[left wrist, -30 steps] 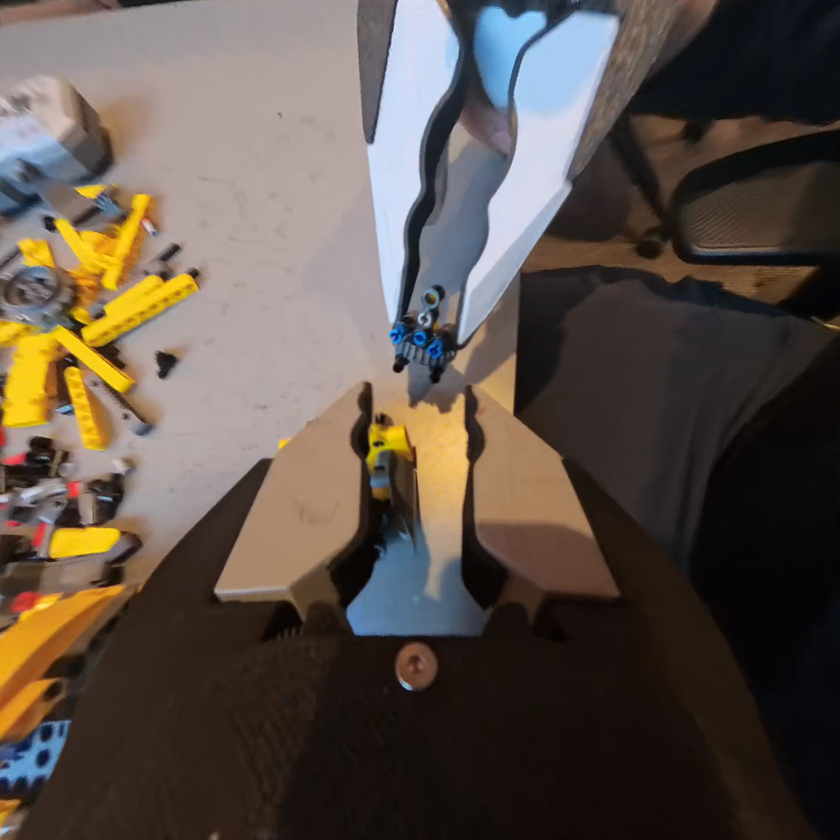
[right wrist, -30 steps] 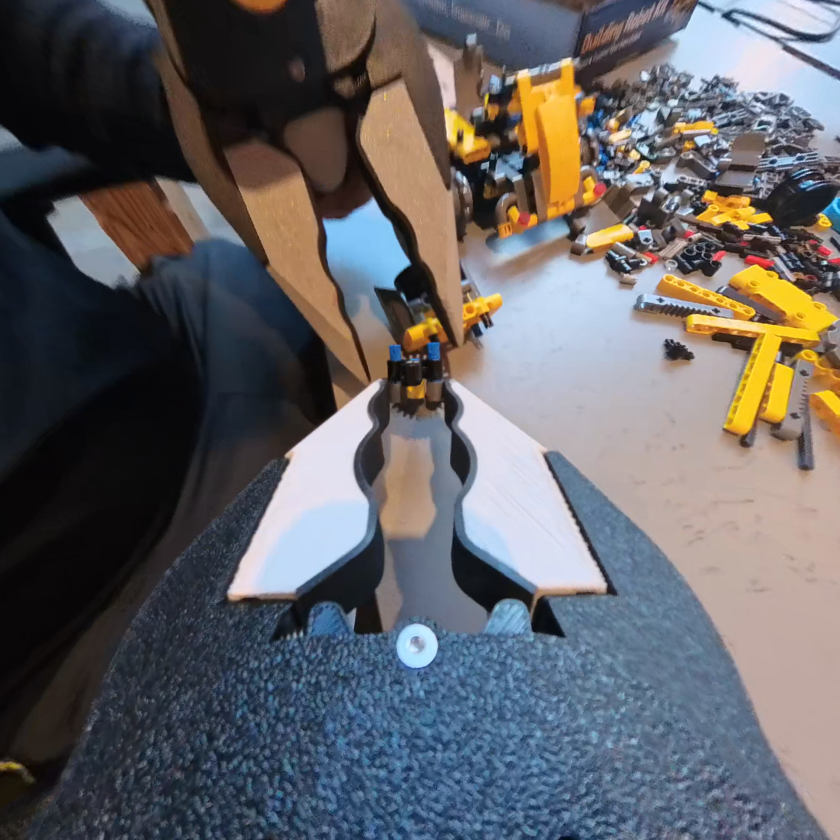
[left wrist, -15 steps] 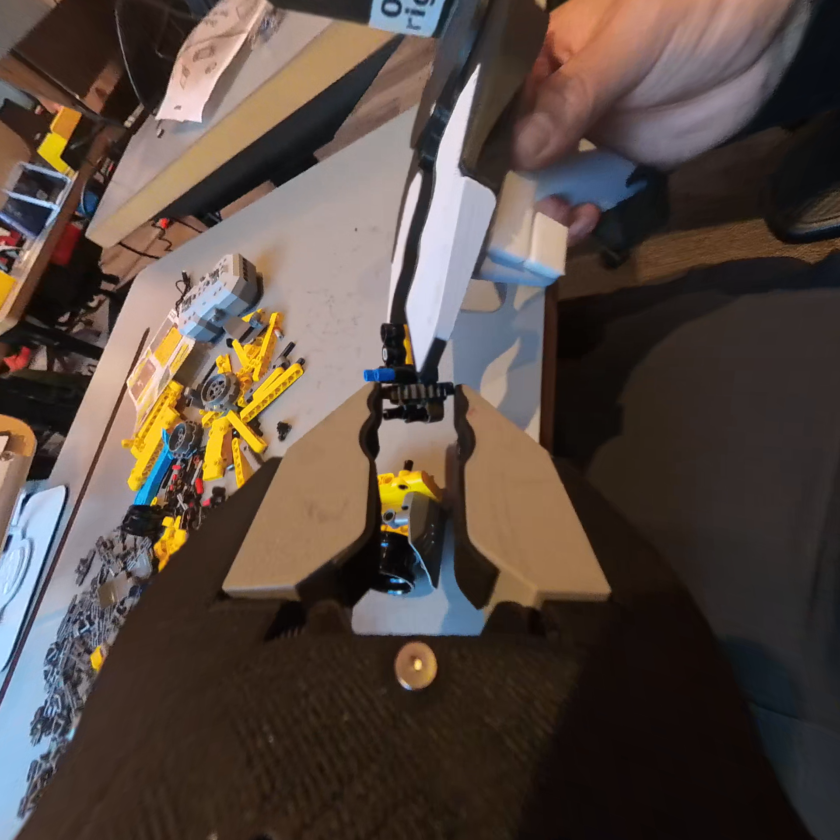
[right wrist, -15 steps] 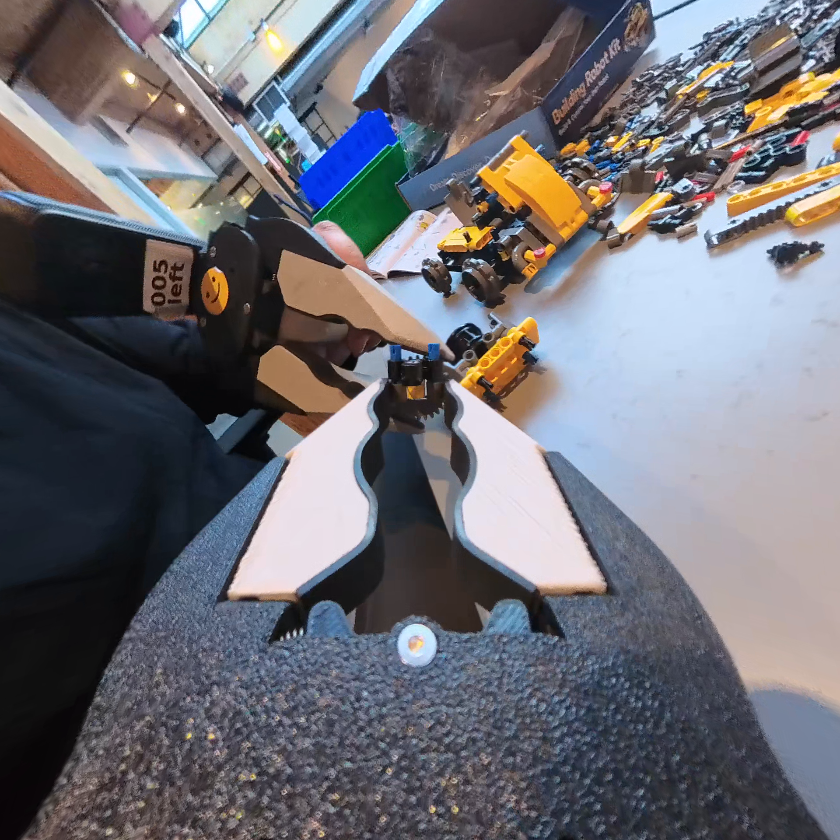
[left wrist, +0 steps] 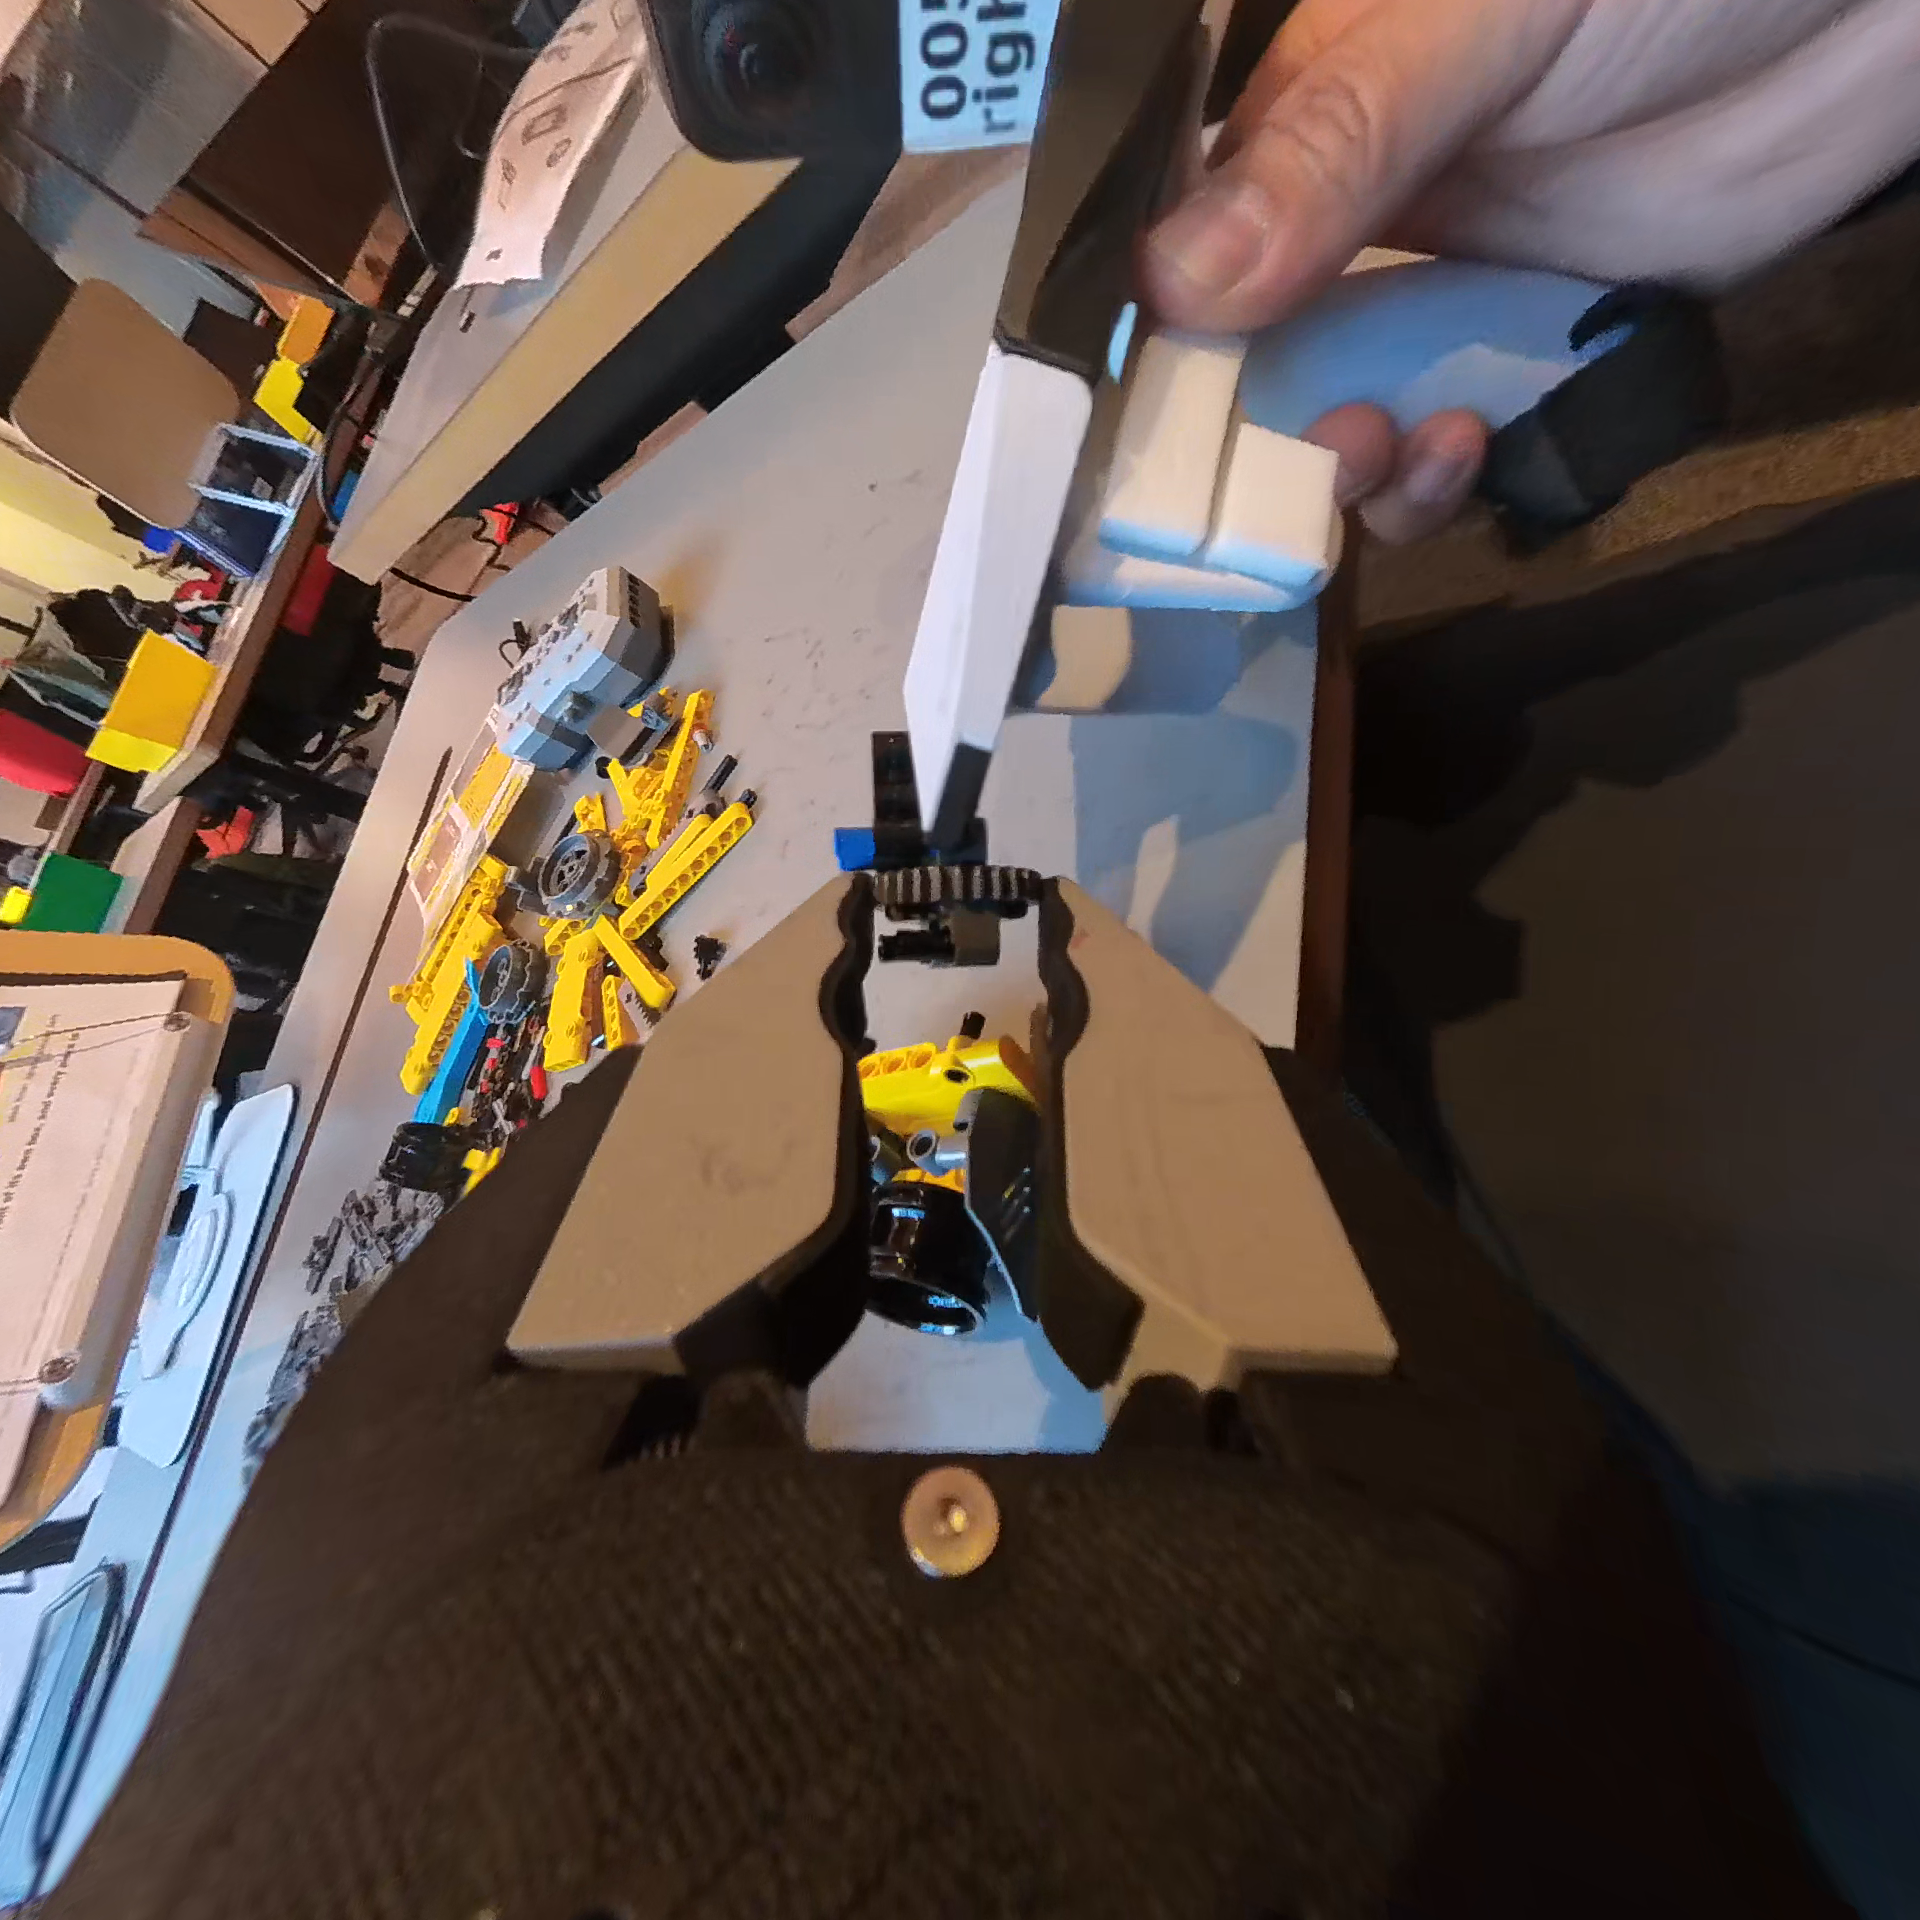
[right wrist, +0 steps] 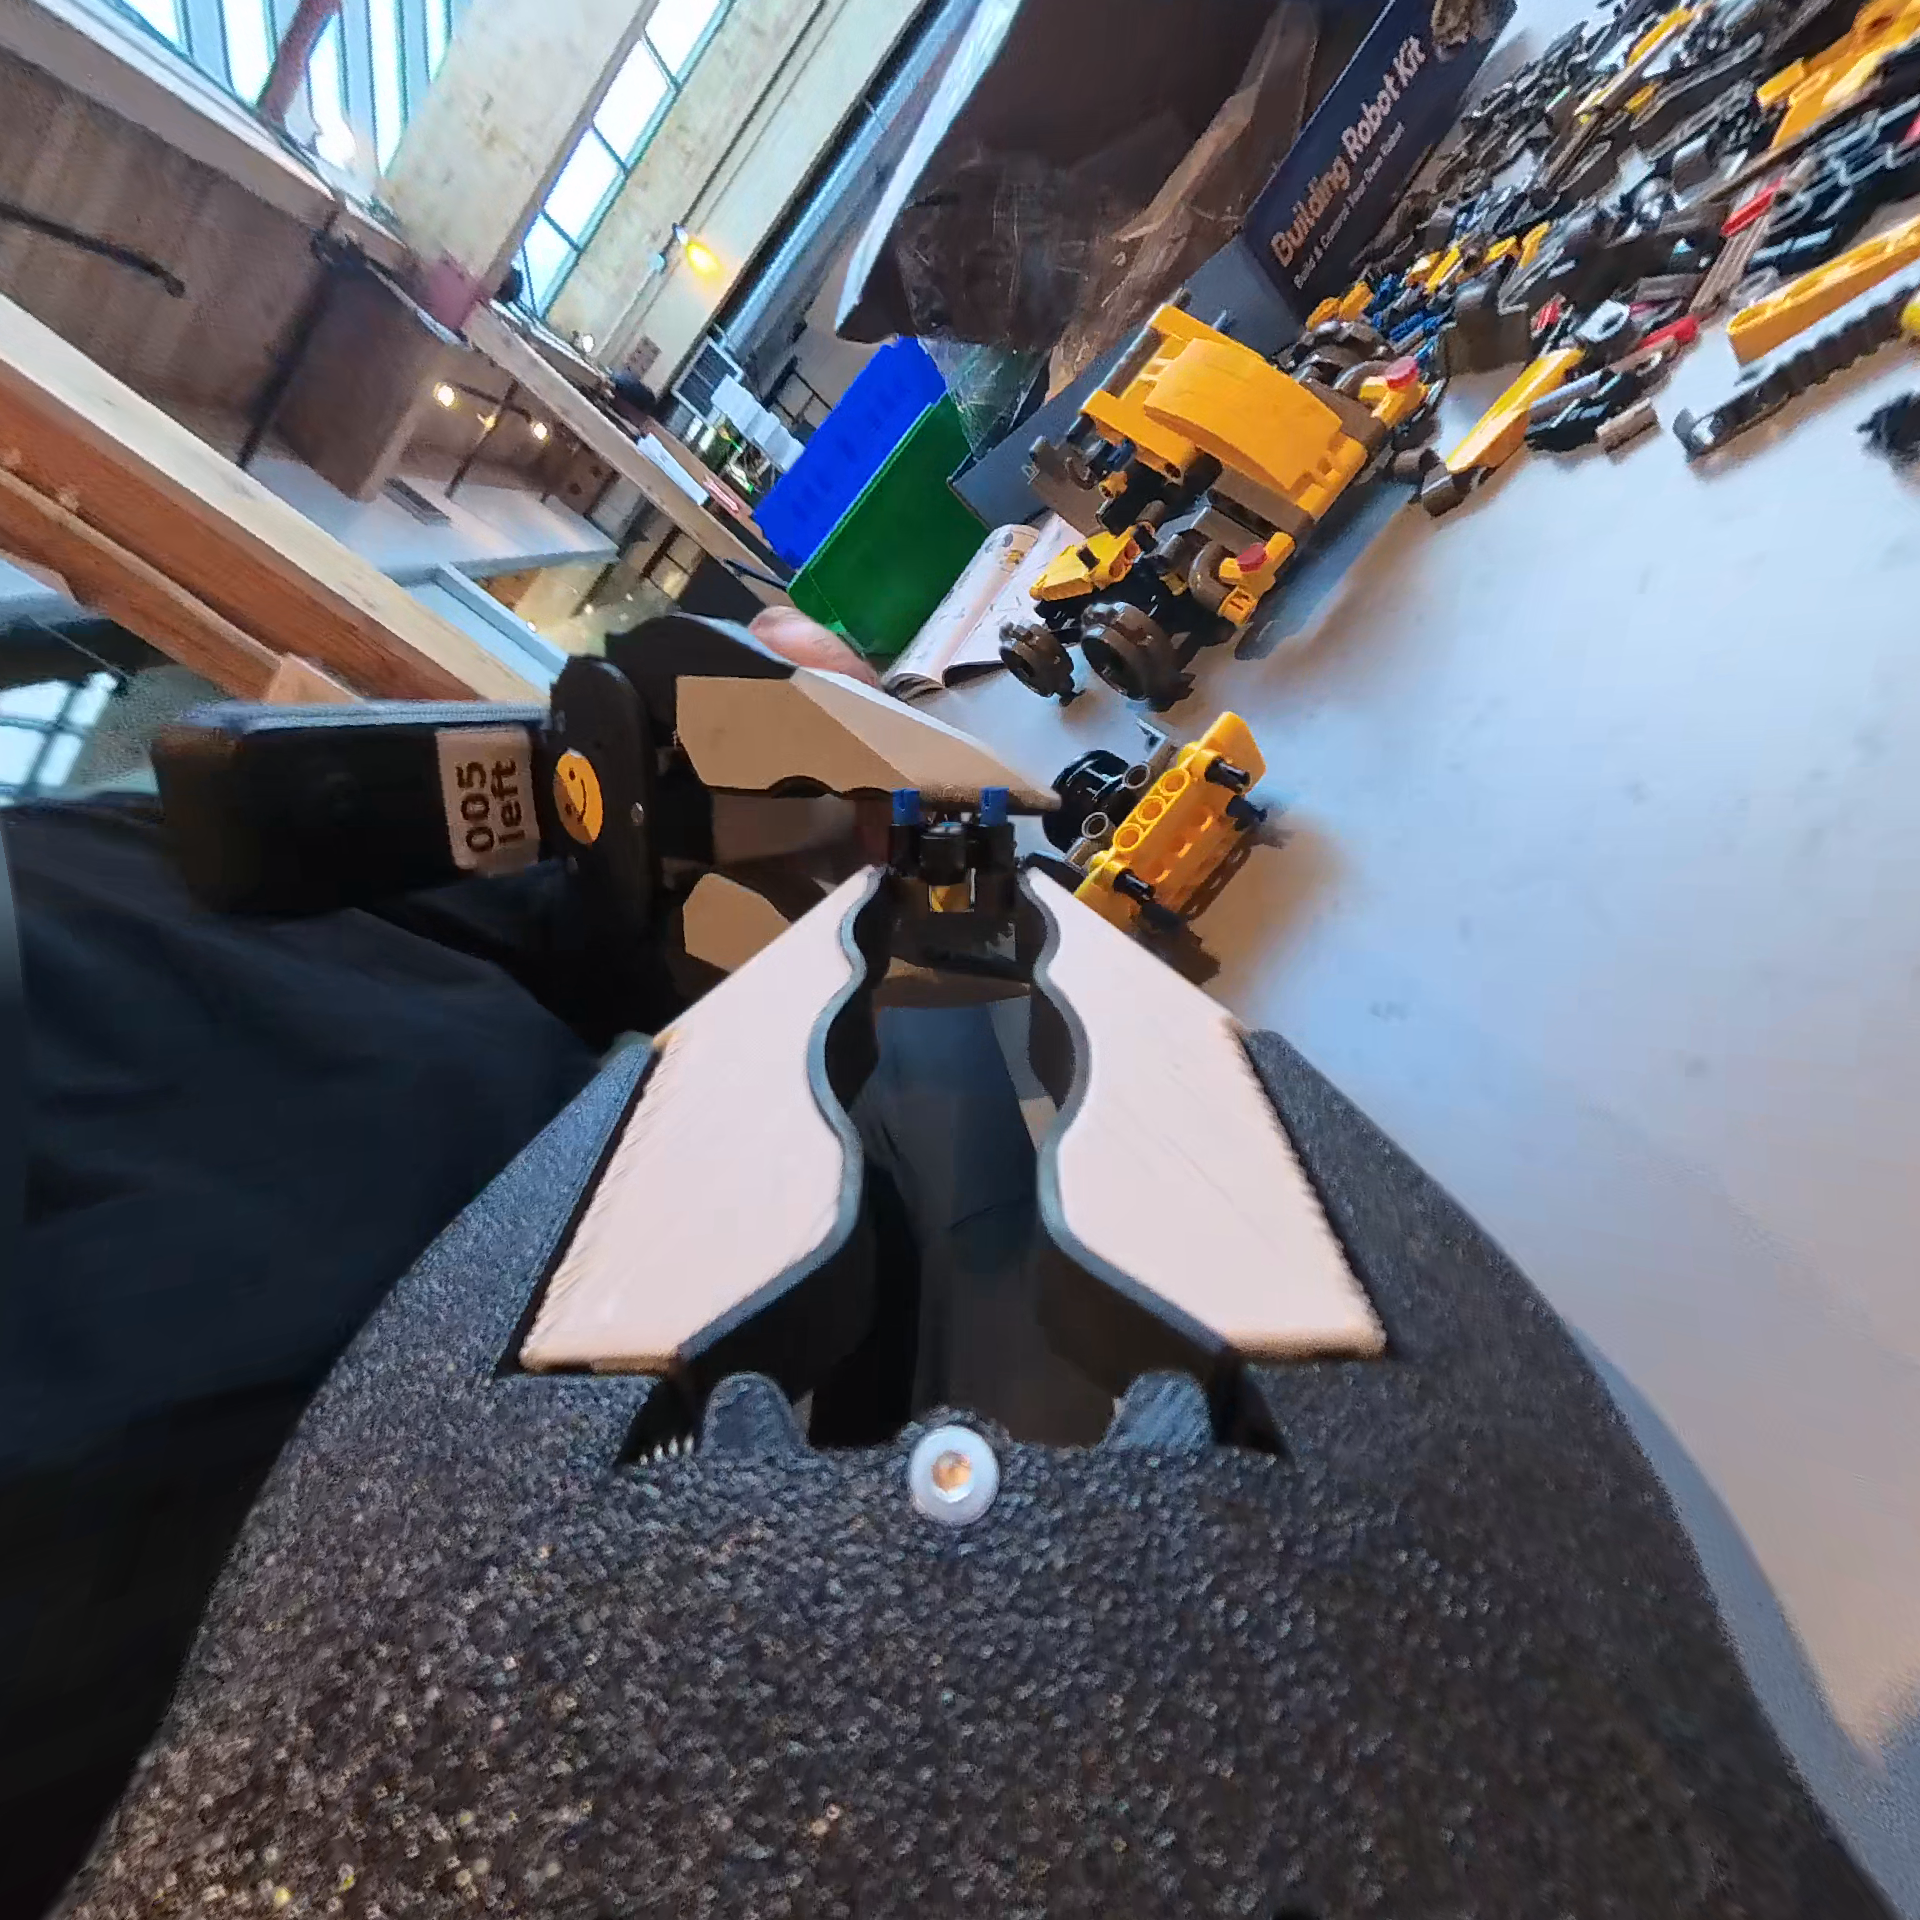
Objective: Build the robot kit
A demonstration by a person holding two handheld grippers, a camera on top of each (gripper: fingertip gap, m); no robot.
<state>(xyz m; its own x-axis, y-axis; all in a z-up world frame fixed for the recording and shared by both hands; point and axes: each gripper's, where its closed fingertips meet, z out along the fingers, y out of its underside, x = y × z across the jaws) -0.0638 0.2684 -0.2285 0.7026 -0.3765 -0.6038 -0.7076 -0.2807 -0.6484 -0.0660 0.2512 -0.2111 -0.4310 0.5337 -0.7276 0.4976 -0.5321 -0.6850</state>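
A small black assembly with a grey gear and blue pins (left wrist: 951,894) hangs above the table's near corner. My right gripper (right wrist: 951,862) is shut on it; in the left wrist view its white fingers (left wrist: 971,623) come down from above. My left gripper (left wrist: 951,899) has its fingertips against both sides of the gear, so it grips the same assembly; in the right wrist view its finger (right wrist: 862,743) comes in from the left. Below on the table lies a yellow sub-assembly with a black wheel (left wrist: 935,1081), which also shows in the right wrist view (right wrist: 1169,831).
A yellow and black vehicle model (right wrist: 1216,457) stands before a dark box (right wrist: 1351,187). Loose yellow beams and wheels (left wrist: 582,935) and a grey block (left wrist: 592,665) lie to the left. The table edge (left wrist: 1325,831) is close on the right. A hand (left wrist: 1455,156) holds the right gripper.
Both grippers have tilted over and come together. The left fingertips, earlier short of the gear assembly, now sit around its gear. The right gripper stays shut on it.
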